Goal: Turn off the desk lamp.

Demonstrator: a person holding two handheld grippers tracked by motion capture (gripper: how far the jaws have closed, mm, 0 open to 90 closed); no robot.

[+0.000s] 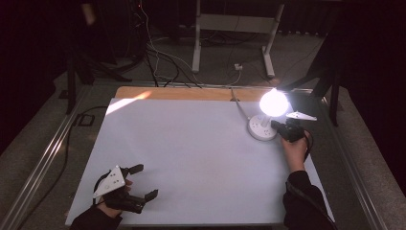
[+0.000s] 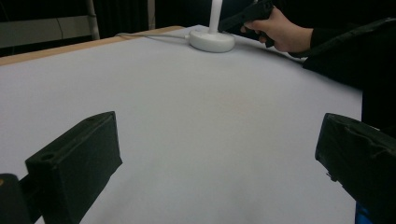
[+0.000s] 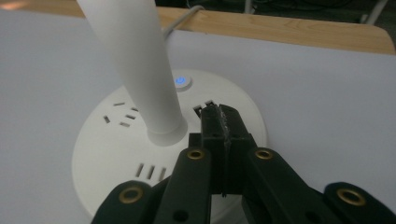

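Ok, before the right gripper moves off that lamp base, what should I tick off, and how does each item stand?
1. Lamp lit: ok. The lamp head glows and the button on the lamp base shows blue.
2. Right gripper shut with nothing between its fingers: ok.
3. Fingertips clear of the base: cannot tell. They sit over its top near the sockets; contact is not visible.
4. Lamp stem free of the gripper: ok, it stands just left of the fingers.
5. Left gripper parked apart: ok, open over the bare white table, near its front left corner.
6. Lamp cord out of the way: ok, it runs off the far edge.
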